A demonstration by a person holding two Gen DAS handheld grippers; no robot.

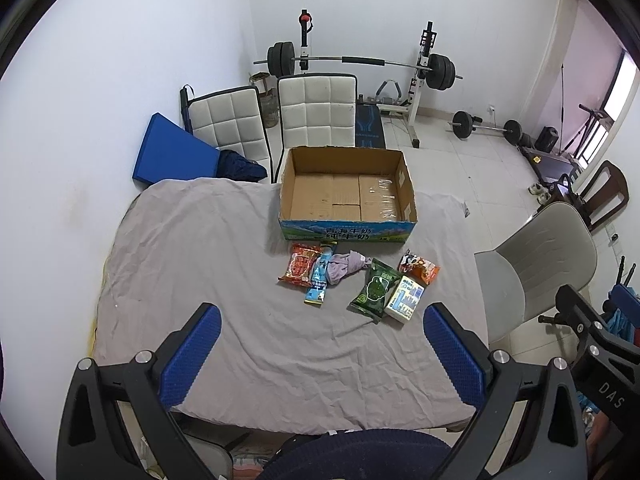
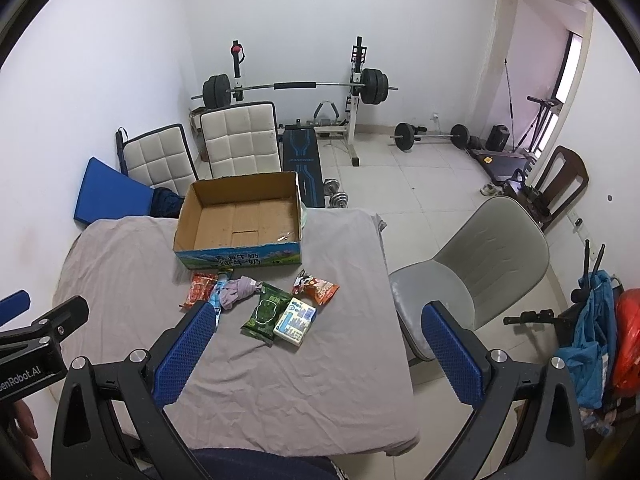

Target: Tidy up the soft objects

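Observation:
An open, empty cardboard box (image 1: 347,196) (image 2: 240,220) stands at the far side of a table covered with a grey cloth (image 1: 224,280) (image 2: 320,360). In front of it lie a red snack pack (image 1: 299,266) (image 2: 199,289), a blue packet (image 1: 319,278), a crumpled purple cloth (image 1: 344,266) (image 2: 239,291), a green pack (image 1: 375,286) (image 2: 267,312), a white tissue pack (image 1: 405,298) (image 2: 297,321) and an orange pack (image 1: 420,267) (image 2: 318,286). My left gripper (image 1: 322,348) and right gripper (image 2: 316,344) are both open and empty, held above the near part of the table.
Two white padded chairs (image 1: 316,108) and a blue cushion (image 1: 172,152) stand behind the table. A grey chair (image 2: 480,264) is at the table's right side. A barbell rack (image 2: 296,88), weights and a bench stand at the back on the tiled floor.

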